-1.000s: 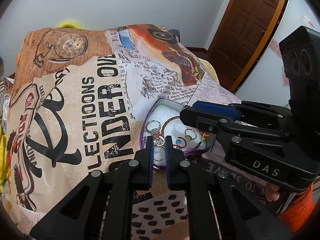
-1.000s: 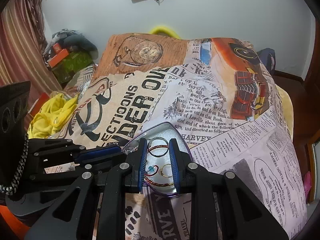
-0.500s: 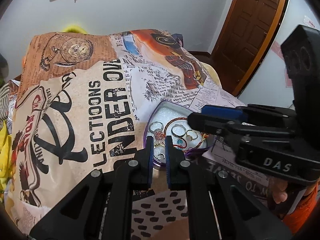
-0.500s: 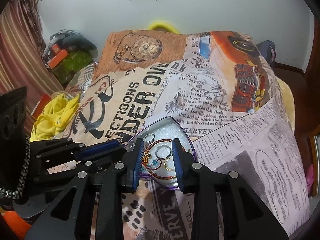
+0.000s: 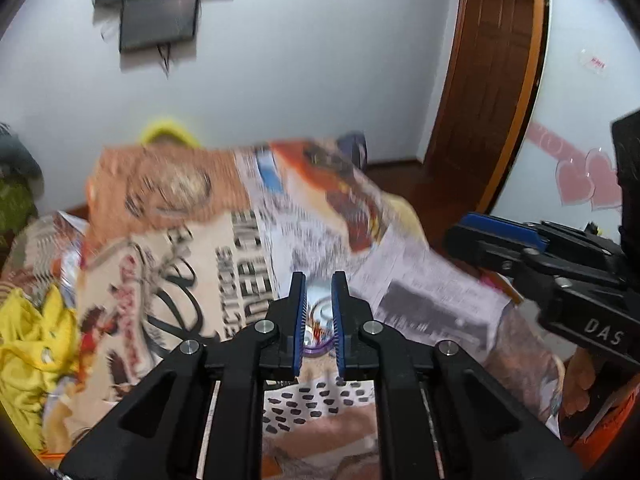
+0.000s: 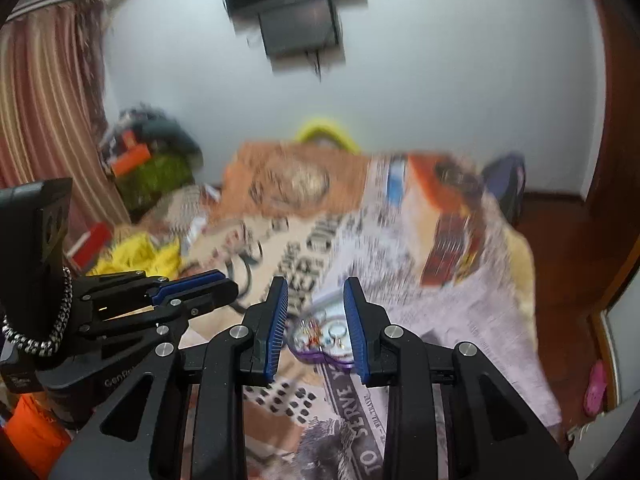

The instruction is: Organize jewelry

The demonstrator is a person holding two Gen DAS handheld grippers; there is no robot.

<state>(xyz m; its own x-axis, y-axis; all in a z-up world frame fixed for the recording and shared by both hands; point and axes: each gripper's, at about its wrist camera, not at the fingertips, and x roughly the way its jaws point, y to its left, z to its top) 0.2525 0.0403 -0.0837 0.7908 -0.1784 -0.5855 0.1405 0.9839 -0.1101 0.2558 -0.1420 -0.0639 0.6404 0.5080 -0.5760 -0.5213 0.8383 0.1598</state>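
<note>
A purple-rimmed tray (image 6: 320, 340) with a white lining holds several rings and a red beaded bracelet. It lies on the newsprint-patterned bedspread (image 6: 420, 280). In the left wrist view the tray (image 5: 318, 320) shows blurred in the gap between my fingers. My left gripper (image 5: 319, 280) is raised above it with a narrow gap, holding nothing. My right gripper (image 6: 316, 284) is open and empty, also lifted back from the tray. Each gripper shows in the other's view: the right one (image 5: 500, 236) at the right, the left one (image 6: 192, 284) at the left.
The bedspread covers a bed. Yellow cloth (image 5: 28, 344) lies at its left side. A pile of clutter (image 6: 148, 160) sits against the far wall by a striped curtain (image 6: 48, 100). A wooden door (image 5: 492, 80) stands at the right. A dark screen (image 6: 296, 4) hangs on the wall.
Both grippers have lifted up and back from the tray, which now looks smaller and farther. The right jaws have opened wider. The views are motion-blurred.
</note>
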